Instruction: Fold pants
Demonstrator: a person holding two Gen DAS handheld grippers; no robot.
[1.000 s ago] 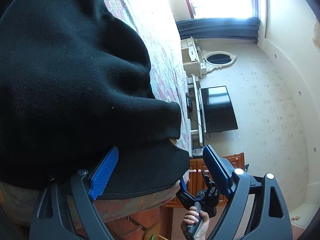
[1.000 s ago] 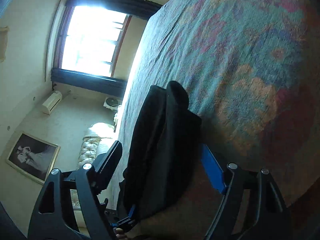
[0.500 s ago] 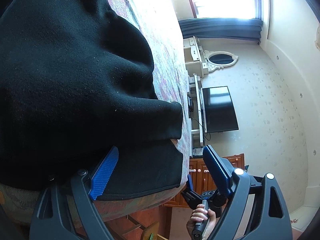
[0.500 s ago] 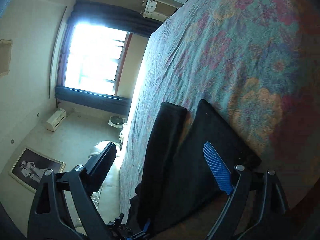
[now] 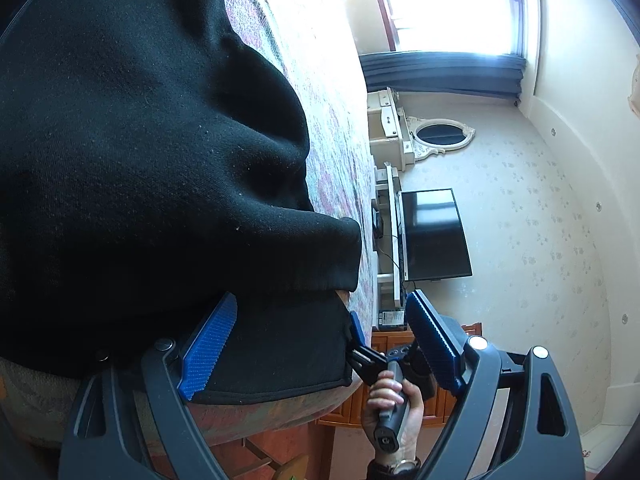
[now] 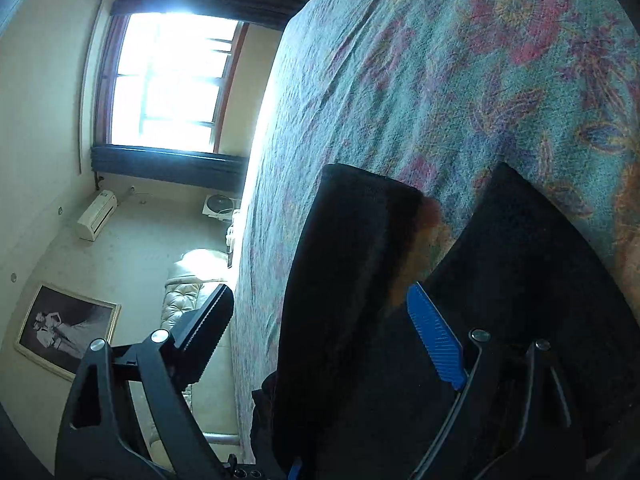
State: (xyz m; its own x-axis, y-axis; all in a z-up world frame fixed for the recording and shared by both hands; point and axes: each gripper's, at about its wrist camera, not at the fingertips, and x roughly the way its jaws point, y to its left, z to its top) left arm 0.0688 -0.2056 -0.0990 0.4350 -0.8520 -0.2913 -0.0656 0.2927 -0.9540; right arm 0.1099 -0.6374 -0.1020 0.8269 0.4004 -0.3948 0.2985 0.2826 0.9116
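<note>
Black pants (image 5: 140, 160) lie on a floral bedspread (image 5: 320, 92), bunched at the bed's edge. My left gripper (image 5: 320, 336) is open, its jaws spread around a lower flat layer of the black fabric near its corner. In the right wrist view the pants (image 6: 348, 280) show as two dark leg ends on the bedspread (image 6: 460, 80). My right gripper (image 6: 324, 312) is open, jaws wide, straddling one leg end. The right gripper also shows in the left wrist view (image 5: 360, 344), held by a hand at the fabric's corner.
A window with dark curtains (image 5: 444, 68), a television (image 5: 434, 236), a wooden cabinet (image 5: 400, 360) and a white dresser (image 5: 390, 132) stand beyond the bed. In the right wrist view a tufted headboard (image 6: 184, 292), framed picture (image 6: 64, 328) and air conditioner (image 6: 98, 216) show.
My right gripper has moved in toward the pants' leg ends, which now fill more of its view and look spread apart. My left gripper has hardly moved.
</note>
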